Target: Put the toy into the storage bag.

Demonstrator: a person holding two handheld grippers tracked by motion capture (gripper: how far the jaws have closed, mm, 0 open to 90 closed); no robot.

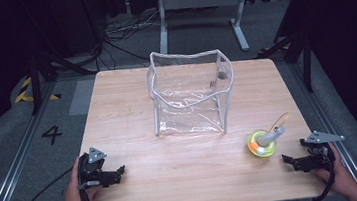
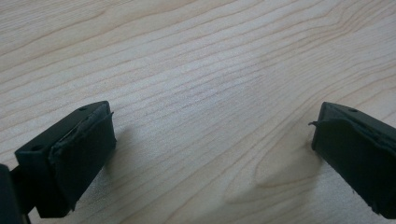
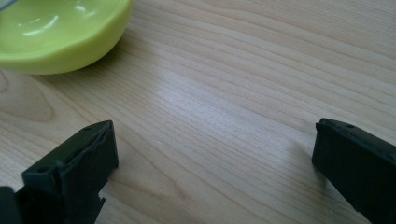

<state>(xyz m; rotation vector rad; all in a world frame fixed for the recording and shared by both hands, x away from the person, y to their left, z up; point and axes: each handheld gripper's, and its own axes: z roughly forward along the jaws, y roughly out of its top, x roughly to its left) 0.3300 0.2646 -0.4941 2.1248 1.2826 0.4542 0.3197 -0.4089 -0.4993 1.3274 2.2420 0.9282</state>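
**Both grippers rest open at the near edge of the table**

The table [image 1: 133,115] is pale wood with a clear grain. At its far middle stands a clear, soft plastic bag [image 1: 190,91], boxy, its grey-edged rim sagging open; what lies inside cannot be told. Near the right gripper [image 1: 293,161] sits a small, glossy lime-green bowl [image 1: 260,144], round, holding an orange piece and a grey object with a yellow loop. The left gripper [image 1: 119,173] lies well apart from it. Both grippers' jaws are spread wide, grasping nothing.
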